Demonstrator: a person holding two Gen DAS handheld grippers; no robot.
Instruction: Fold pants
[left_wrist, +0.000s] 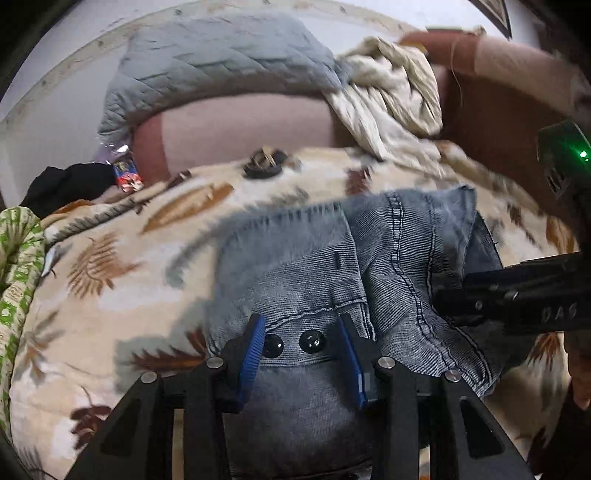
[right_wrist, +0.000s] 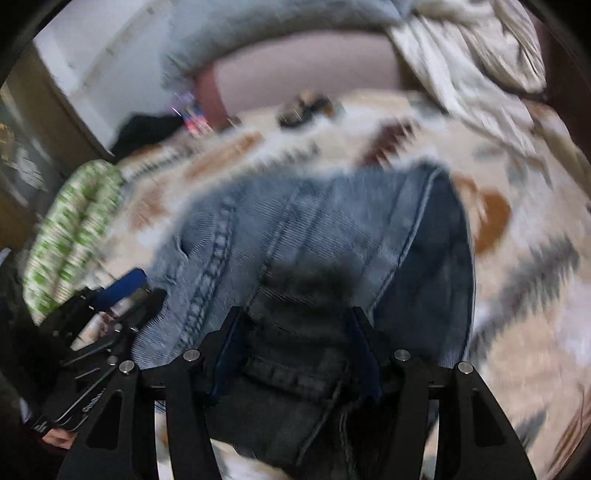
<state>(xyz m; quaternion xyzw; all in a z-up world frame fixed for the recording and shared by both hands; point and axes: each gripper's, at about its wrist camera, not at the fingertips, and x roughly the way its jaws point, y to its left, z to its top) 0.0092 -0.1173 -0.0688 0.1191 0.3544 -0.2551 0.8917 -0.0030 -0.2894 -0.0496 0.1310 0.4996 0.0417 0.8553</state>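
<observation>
Left wrist view: blue jeans (left_wrist: 332, 266) lie folded on a leaf-patterned blanket (left_wrist: 122, 266) covering the bed. Left hand-held gripper (left_wrist: 303, 345) stands released, its blue pads (left_wrist: 255, 347) spread to either side of two dark waistband buttons (left_wrist: 291, 343). Right wrist view, blurred: right hand-held gripper (right_wrist: 295, 350) likewise released above the denim, jaws apart. A grey quilt (left_wrist: 221, 59) lies beyond.

dim indoor light; right view motion-blurred, fisheye-warped.

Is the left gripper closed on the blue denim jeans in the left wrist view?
No: the left gripper is open, its blue pads apart over the blue denim jeans.
</observation>
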